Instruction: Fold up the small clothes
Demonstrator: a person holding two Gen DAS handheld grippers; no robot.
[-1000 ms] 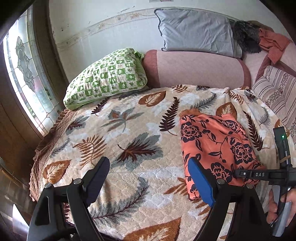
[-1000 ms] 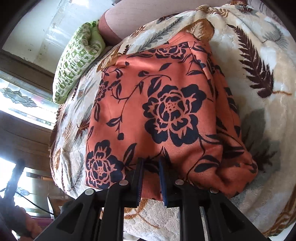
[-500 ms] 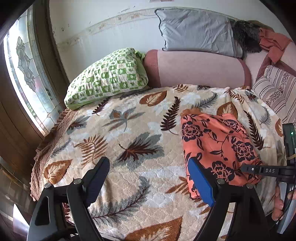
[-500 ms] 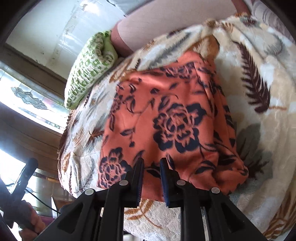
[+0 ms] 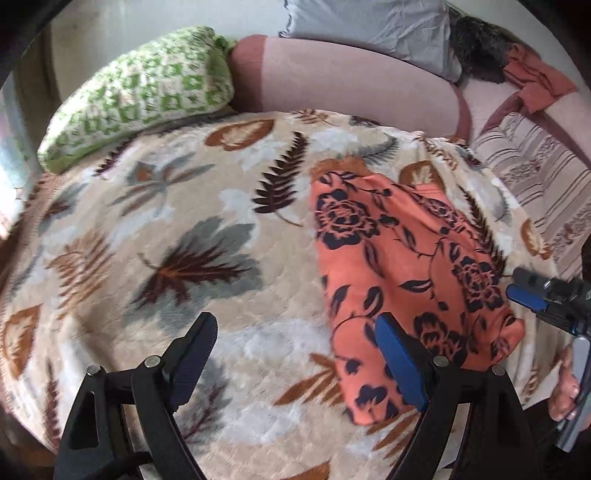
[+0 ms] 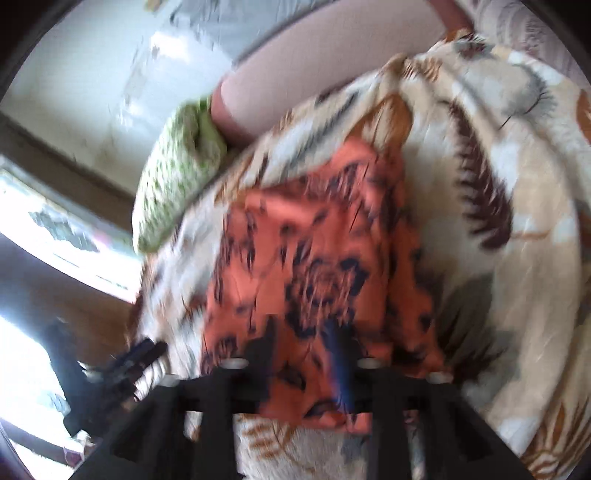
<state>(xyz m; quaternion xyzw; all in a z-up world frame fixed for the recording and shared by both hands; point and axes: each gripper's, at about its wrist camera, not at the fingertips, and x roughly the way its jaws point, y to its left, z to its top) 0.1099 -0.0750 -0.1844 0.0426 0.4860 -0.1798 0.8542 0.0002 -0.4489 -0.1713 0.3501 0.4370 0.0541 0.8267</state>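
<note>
A folded orange garment with dark blue flowers (image 5: 399, 266) lies on the leaf-print blanket (image 5: 207, 229) at the right. My left gripper (image 5: 295, 350) is open and empty, hovering near the bed's front edge, its blue-padded right finger over the garment's near left edge. My right gripper (image 5: 528, 295) shows at the far right of the left wrist view, just off the garment's right side. In the blurred right wrist view the right gripper (image 6: 306, 354) has its jaws apart above the garment (image 6: 314, 258), holding nothing.
A green checked pillow (image 5: 147, 88) lies at the back left. A pink bolster (image 5: 351, 81) and a grey pillow (image 5: 369, 26) lie behind the blanket. A striped cushion (image 5: 535, 177) and more clothes (image 5: 532, 77) lie at the right. The window is at the left.
My right gripper has opened and drawn back from the garment's near edge. My left gripper has moved forward and lower over the bed. The garment lies in place.
</note>
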